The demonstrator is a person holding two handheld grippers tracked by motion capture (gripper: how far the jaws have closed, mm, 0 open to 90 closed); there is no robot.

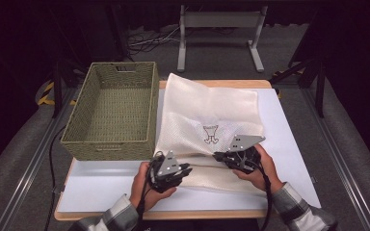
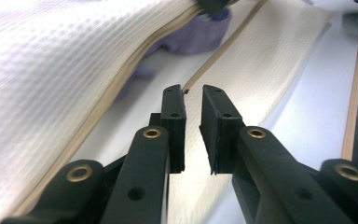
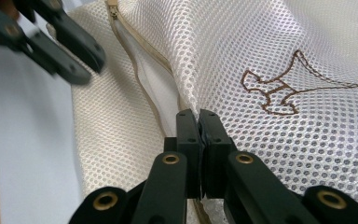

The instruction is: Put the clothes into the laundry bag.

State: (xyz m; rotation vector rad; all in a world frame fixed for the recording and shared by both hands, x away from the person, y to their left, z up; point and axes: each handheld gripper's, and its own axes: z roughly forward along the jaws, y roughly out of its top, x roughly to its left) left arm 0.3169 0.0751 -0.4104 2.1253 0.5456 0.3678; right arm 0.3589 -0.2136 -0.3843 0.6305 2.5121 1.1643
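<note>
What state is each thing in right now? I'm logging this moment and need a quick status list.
mesh laundry bag: lying flat on the table, its zipper partly open.
wicker basket: upright, empty, beside the bag.
left gripper: jaws slightly apart, nothing between them.
right gripper: shut on the mesh laundry bag at its zipper edge.
table: white top, bearing bag and basket.

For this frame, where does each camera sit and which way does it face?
High view: above the person's side, looking forward and down on the table, basket and mesh bag; forearms, hands and both grippers show.
Left gripper view: rides the left gripper, looking along its slightly parted jaws at the bag's zipper opening.
Right gripper view: rides the right gripper, shut on the zipper edge.
All share the bag.
</note>
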